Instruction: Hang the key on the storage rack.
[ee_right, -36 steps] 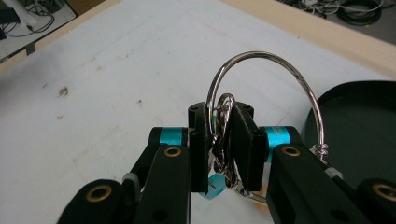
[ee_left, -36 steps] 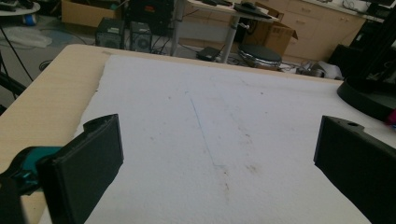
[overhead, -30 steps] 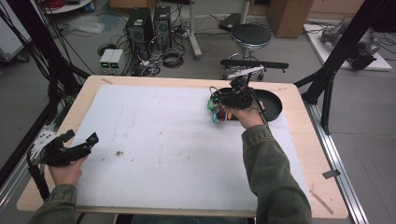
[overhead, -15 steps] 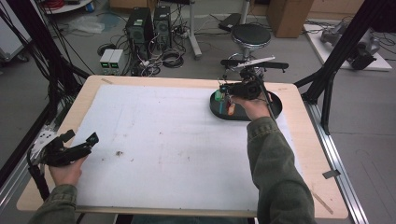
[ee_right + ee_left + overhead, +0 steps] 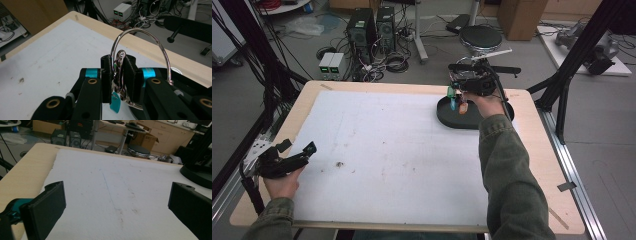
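Over at the table's near left edge, the left gripper rests low on the white mat, its jaws spread wide with nothing between them. Far right, the right gripper is held above a round black tray, jaws clamped on a metal key ring; small teal and orange tags, perhaps plastic, dangle beneath.

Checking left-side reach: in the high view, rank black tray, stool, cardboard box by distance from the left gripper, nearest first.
From the left gripper, at the table's near left:
1. black tray, on the table's far right.
2. stool, on the floor beyond the table.
3. cardboard box, far right of the stool.
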A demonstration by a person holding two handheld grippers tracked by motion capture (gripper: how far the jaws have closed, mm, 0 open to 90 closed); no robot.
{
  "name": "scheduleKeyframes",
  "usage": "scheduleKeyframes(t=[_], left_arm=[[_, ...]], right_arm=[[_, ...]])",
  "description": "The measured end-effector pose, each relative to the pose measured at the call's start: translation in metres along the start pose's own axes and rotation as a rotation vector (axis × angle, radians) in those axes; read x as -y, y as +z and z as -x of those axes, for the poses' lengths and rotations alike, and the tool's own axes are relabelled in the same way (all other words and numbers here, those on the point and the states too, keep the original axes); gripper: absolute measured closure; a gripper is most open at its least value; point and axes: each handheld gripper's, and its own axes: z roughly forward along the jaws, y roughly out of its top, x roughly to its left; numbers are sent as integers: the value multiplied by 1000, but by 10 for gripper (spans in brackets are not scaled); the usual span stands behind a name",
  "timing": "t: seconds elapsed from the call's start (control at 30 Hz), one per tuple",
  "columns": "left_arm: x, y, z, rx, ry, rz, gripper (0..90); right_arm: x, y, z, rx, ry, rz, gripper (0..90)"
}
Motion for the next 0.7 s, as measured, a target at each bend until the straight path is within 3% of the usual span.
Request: scheduleKeyframes(t=[0.33, 0.7], left_arm=[[0, 0, 0, -2, 2, 0, 18], [0, 0, 0, -1, 1, 2, 18]], right_arm=[[-15, 1, 8, 24, 17, 3, 774], [-22, 10, 20, 96, 30, -24, 773]])
